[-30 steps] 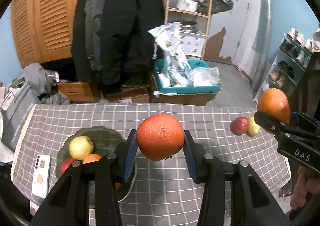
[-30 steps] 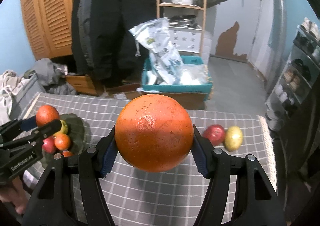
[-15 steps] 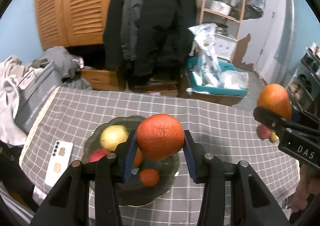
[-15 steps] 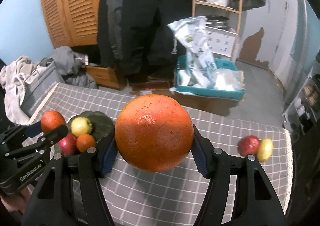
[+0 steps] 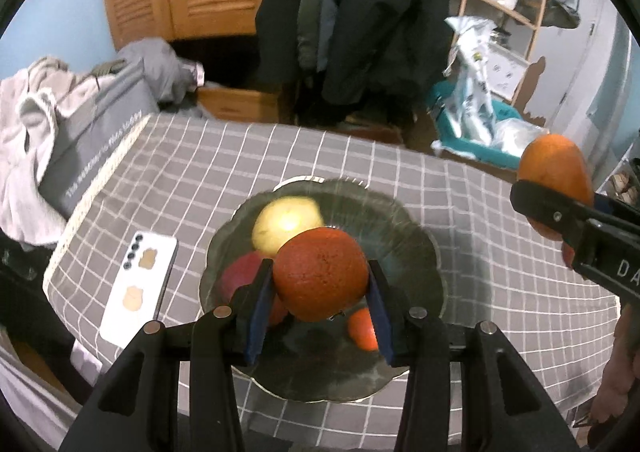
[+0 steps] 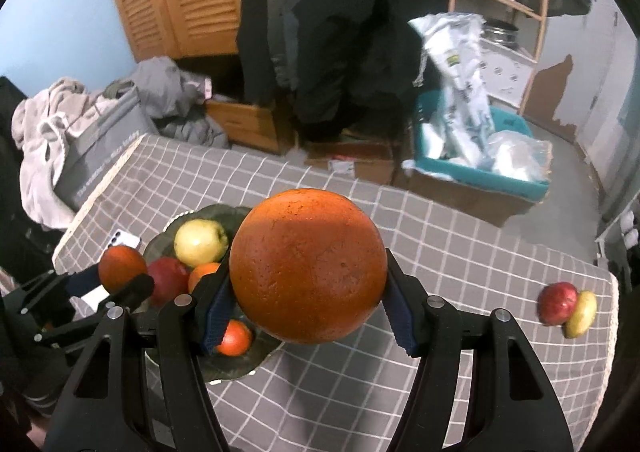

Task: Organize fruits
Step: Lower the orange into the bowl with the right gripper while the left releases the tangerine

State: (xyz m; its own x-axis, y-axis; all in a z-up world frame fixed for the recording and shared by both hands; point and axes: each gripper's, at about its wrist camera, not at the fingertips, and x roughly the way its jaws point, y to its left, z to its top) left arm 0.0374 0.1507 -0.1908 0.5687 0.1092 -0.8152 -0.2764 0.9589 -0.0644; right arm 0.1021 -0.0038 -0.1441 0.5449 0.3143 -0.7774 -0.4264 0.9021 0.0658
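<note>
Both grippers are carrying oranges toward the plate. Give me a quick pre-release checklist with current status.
1. Left gripper grip on its smaller orange: ok, held between both pads.
2. Right gripper grip on its larger orange: ok, clamped on both sides.
3. Left orange above the dark plate: ok.
4. Right orange above the plate: cannot tell, seems near its right edge.
5. Free space on the plate: ok on the right half; yellow apple, red apple and small oranges fill the left and front.
6. Phone clear of the plate: ok, lying beside it.
</note>
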